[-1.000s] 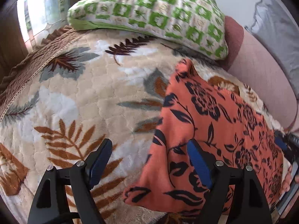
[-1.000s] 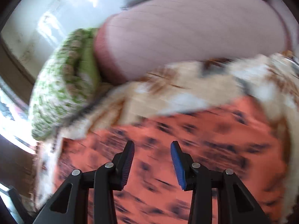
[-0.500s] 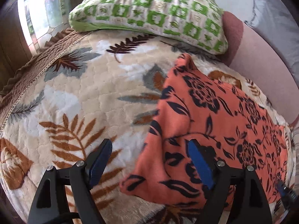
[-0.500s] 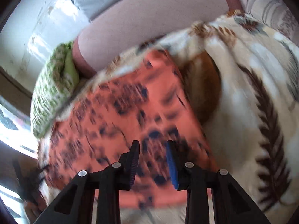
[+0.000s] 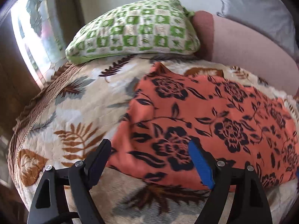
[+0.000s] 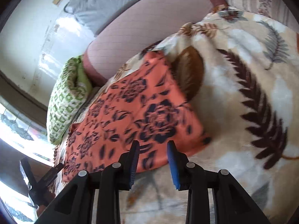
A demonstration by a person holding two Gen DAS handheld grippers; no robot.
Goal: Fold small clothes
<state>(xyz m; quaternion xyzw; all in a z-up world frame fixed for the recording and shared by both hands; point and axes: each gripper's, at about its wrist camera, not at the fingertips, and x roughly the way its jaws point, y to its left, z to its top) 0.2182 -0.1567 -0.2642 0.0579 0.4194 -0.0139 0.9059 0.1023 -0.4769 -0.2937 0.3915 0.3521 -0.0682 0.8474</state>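
Nearest the left wrist camera, the left hand-held gripper [image 5: 149, 160] hangs with its jaws spread wide and nothing between them, over the near left edge of the orange floral cloth [image 5: 205, 123]; a second ago its right finger sat over the cloth's lower corner, and since then the view has pulled back and tilted so more of the cloth's near hem shows. The right hand-held gripper [image 6: 152, 158] is also open and empty, its gap wider than half a second ago, poised at the cloth's [image 6: 130, 112] near edge rather than well over it as before.

The cloth is a thin, soft fabric, orange with dark navy roses and leaves, lying flat as a rough rectangle on the bed. In the left view its long axis runs left to right, slightly away to the right, with one small corner peaking up at the far edge.

Under it lies a plush quilted blanket [image 5: 78, 115], cream with brown and grey leaf prints. Beyond, a green-and-white checked pillow [image 5: 138, 31] rests beside a smooth pink bolster [image 5: 243, 52], with a grey pillow [image 5: 257, 5] behind.
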